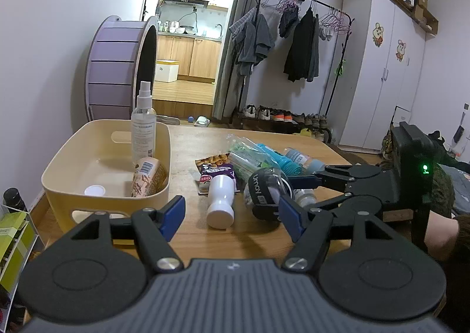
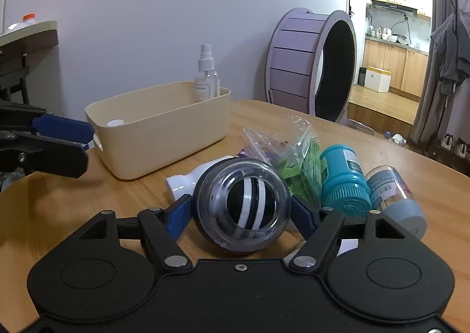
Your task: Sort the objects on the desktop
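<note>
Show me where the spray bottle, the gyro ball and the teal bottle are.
spray bottle [image 1: 143, 130], left wrist view, on its clear labelled body.
gyro ball [image 2: 245, 206], right wrist view, on the striped rotor inside the clear shell.
teal bottle [image 2: 342, 178], right wrist view, on its teal side.

Cream-yellow plastic storage bin [image 2: 164, 133]; clear round gyro ball [image 2: 242, 205] with black-and-white striped core; teal ribbed-cap bottle [image 2: 342, 177]; white plastic bottle [image 1: 221, 200]; green crinkled packet [image 2: 305, 168]; warm brown wood-grain tabletop [image 2: 117, 200]; blue-padded black gripper [image 2: 239, 217].
</note>
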The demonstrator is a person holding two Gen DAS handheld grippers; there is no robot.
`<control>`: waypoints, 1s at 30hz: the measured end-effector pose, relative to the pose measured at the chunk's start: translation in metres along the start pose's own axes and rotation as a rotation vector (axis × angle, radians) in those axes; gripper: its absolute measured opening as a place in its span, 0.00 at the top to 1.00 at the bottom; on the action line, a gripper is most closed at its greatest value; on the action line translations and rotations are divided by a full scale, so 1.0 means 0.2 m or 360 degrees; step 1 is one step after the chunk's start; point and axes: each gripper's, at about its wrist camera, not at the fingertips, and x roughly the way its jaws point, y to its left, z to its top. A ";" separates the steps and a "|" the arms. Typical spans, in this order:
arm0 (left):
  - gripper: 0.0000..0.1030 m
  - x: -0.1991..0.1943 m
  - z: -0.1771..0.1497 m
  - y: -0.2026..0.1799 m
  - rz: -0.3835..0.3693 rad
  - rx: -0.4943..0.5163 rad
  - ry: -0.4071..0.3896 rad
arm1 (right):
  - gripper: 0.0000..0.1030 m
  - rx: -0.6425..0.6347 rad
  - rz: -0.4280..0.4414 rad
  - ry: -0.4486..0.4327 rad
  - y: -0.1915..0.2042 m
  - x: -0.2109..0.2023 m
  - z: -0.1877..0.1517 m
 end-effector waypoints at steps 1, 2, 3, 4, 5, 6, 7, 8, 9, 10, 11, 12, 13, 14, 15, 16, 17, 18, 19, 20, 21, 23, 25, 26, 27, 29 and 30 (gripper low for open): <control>0.33 0.00 0.00 0.00 -0.0001 -0.0001 0.0000 | 0.32 0.0009 0.0003 -0.0001 0.00 0.00 0.00; 0.33 0.00 0.00 0.00 -0.0002 -0.0001 -0.0002 | 0.32 0.0016 0.0009 0.0008 -0.01 -0.01 0.00; 0.33 0.00 0.00 0.01 -0.0002 -0.0002 -0.0004 | 0.32 0.0018 0.0019 0.0023 0.00 -0.02 0.00; 0.33 0.00 0.00 0.01 0.0000 -0.0002 -0.0006 | 0.32 0.0020 0.0029 0.0039 0.00 -0.04 0.00; 0.33 -0.01 0.00 0.01 0.0000 -0.0004 -0.0006 | 0.33 0.0022 0.0039 0.0055 0.00 -0.05 0.00; 0.33 -0.01 0.00 0.01 0.0001 -0.0006 -0.0007 | 0.33 0.0024 0.0049 0.0070 0.00 -0.06 0.00; 0.33 -0.01 0.01 0.01 0.0001 -0.0009 -0.0008 | 0.33 0.0026 0.0060 0.0086 0.00 -0.07 0.00; 0.33 -0.01 0.01 0.02 0.0001 -0.0009 -0.0009 | 0.33 0.0009 0.0069 0.0101 0.01 -0.09 0.00; 0.33 -0.01 0.01 0.02 0.0001 -0.0009 -0.0010 | 0.33 -0.0024 0.0079 0.0114 0.02 -0.11 0.00; 0.33 -0.01 0.01 0.02 0.0001 -0.0009 -0.0011 | 0.33 -0.0057 0.0092 0.0127 0.04 -0.13 -0.01; 0.33 -0.01 0.01 0.02 0.0000 -0.0008 -0.0012 | 0.32 -0.0082 0.0110 0.0138 0.06 -0.14 -0.01; 0.33 -0.01 0.01 0.02 -0.0002 -0.0008 -0.0013 | 0.32 -0.0101 0.0127 0.0143 0.07 -0.15 -0.01; 0.33 -0.01 0.01 0.02 -0.0003 -0.0008 -0.0012 | 0.32 -0.0121 0.0143 0.0143 0.09 -0.16 -0.02; 0.33 -0.01 0.01 0.02 -0.0003 -0.0007 -0.0010 | 0.32 -0.0142 0.0158 0.0144 0.10 -0.16 -0.02; 0.33 -0.01 0.01 0.02 -0.0003 -0.0006 -0.0008 | 0.32 -0.0156 0.0164 0.0139 0.11 -0.16 -0.02; 0.33 0.00 0.01 0.02 -0.0004 -0.0005 -0.0006 | 0.32 -0.0161 0.0161 0.0131 0.11 -0.16 -0.02; 0.33 0.00 0.01 0.02 -0.0008 -0.0004 -0.0002 | 0.31 -0.0161 0.0157 0.0124 0.12 -0.16 -0.02; 0.33 0.00 0.01 0.02 -0.0013 -0.0002 0.0002 | 0.31 -0.0151 0.0164 0.0113 0.12 -0.16 -0.02; 0.33 0.00 0.01 0.02 -0.0022 0.0001 0.0009 | 0.31 -0.0133 0.0182 0.0101 0.11 -0.17 -0.02; 0.33 0.00 0.00 0.02 -0.0030 0.0004 0.0015 | 0.31 -0.0114 0.0200 0.0088 0.11 -0.17 -0.01; 0.33 0.00 0.00 0.02 -0.0033 0.0006 0.0019 | 0.30 -0.0101 0.0213 0.0073 0.10 -0.18 -0.01; 0.33 0.00 0.00 0.01 -0.0037 0.0010 0.0026 | 0.28 -0.0087 0.0229 0.0042 0.10 -0.18 0.00; 0.33 0.00 0.00 0.01 -0.0040 0.0011 0.0030 | 0.27 -0.0086 0.0227 0.0036 0.10 -0.18 -0.01; 0.33 0.00 0.00 0.01 -0.0042 0.0011 0.0031 | 0.26 -0.0084 0.0225 0.0037 0.10 -0.18 -0.01; 0.33 0.00 0.00 0.01 -0.0042 0.0012 0.0033 | 0.26 -0.0080 0.0226 0.0036 0.10 -0.17 -0.02; 0.33 -0.01 0.00 0.01 -0.0041 0.0012 0.0033 | 0.26 -0.0063 0.0233 0.0028 0.10 -0.16 -0.02; 0.33 -0.01 0.00 0.01 -0.0040 0.0011 0.0032 | 0.26 -0.0055 0.0235 0.0019 0.10 -0.16 -0.02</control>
